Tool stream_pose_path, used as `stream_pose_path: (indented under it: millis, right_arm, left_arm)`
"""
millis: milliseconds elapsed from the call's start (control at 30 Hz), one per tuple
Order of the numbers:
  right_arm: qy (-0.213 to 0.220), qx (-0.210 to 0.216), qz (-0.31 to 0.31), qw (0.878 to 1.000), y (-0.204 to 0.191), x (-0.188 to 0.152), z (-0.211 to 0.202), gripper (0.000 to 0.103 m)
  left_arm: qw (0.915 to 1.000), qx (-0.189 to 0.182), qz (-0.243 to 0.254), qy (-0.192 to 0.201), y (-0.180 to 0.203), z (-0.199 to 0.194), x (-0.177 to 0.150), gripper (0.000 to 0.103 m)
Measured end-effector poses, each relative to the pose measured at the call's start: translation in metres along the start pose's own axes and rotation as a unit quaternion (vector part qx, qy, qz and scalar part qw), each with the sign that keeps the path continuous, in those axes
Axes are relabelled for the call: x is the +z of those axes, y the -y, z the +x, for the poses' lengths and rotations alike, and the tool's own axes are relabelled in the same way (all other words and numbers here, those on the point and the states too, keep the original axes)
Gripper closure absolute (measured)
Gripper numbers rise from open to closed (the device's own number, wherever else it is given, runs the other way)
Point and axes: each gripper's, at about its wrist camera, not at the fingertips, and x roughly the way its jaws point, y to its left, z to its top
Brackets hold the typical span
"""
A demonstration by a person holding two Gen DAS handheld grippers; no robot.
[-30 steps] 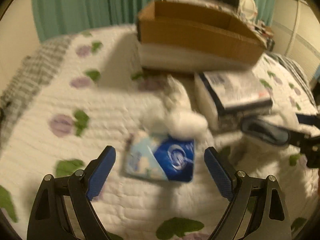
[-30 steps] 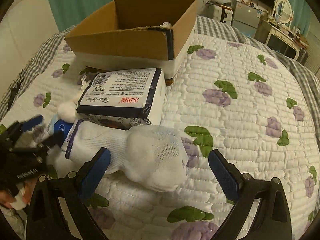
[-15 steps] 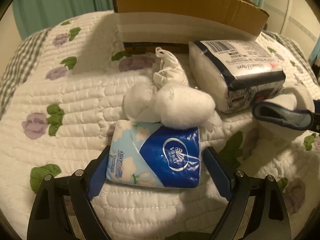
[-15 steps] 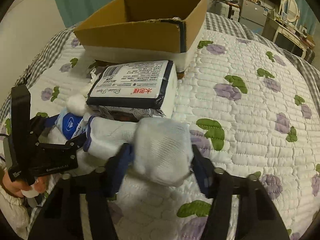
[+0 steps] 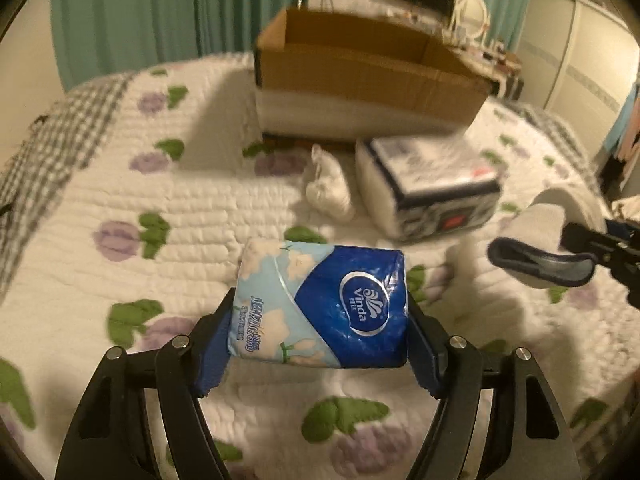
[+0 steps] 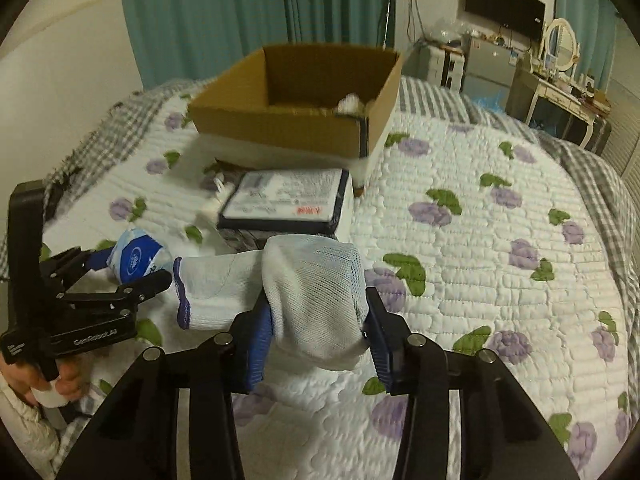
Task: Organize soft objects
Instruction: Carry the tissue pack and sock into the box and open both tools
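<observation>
My left gripper [image 5: 320, 332] is shut on a blue and white Vinda tissue pack [image 5: 320, 304] and holds it above the quilt; it also shows in the right wrist view [image 6: 134, 260]. My right gripper [image 6: 316, 328] is shut on a white sock with a blue cuff [image 6: 308, 300], lifted off the bed; the sock also shows at the right of the left wrist view [image 5: 544, 248]. An open cardboard box [image 6: 296, 120] stands at the far end of the bed, with something white inside.
A large wrapped tissue package [image 5: 432, 184] lies in front of the box. A small white tied bag [image 5: 328, 188] lies beside it. The floral quilt [image 6: 500, 260] covers the bed. Furniture and a mirror [image 6: 560, 44] stand at the far right.
Both grippers closed, the left on the tissue pack and the right on the sock, and lifted them off the quilt. The white cotton balls that lay by the tissue pack are out of sight.
</observation>
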Motion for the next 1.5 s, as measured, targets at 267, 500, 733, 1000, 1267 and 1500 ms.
stream_pose_path:
  millis: [267, 500, 733, 1000, 1267, 1500]
  right_arm:
    - [0.073, 0.003, 0.006, 0.997, -0.005, 0.028, -0.061, 0.06]
    - [0.139, -0.004, -0.022, 0.99, -0.009, 0.089, -0.101, 0.06]
    - [0.179, -0.013, -0.045, 0.983, -0.015, 0.166, -0.089, 0.06]
    - [0.151, -0.013, -0.025, 0.988, 0.001, 0.225, 0.006, 0.06]
    - [0.1, -0.004, -0.016, 0.995, 0.014, 0.238, 0.107, 0.06]
    - [0.114, 0.008, -0.003, 0.993, 0.023, 0.239, 0.124, 0.035]
  left_arm:
    - [0.9977, -0.004, 0.007, 0.067, 0.011, -0.06, 0.037, 0.03]
    - [0.9912, -0.003, 0.038, 0.127, 0.022, -0.101, 0.096, 0.03]
    - [0.9845, 0.009, 0.055, 0.167, 0.025, -0.095, 0.168, 0.03]
    - [0.9882, 0.035, 0.052, 0.14, 0.012, -0.012, 0.215, 0.03]
    - [0.993, 0.031, 0.066, 0.093, 0.008, 0.07, 0.22, 0.03]
    - [0.9915, 0.047, 0.073, 0.097, 0.015, 0.084, 0.225, 0.025]
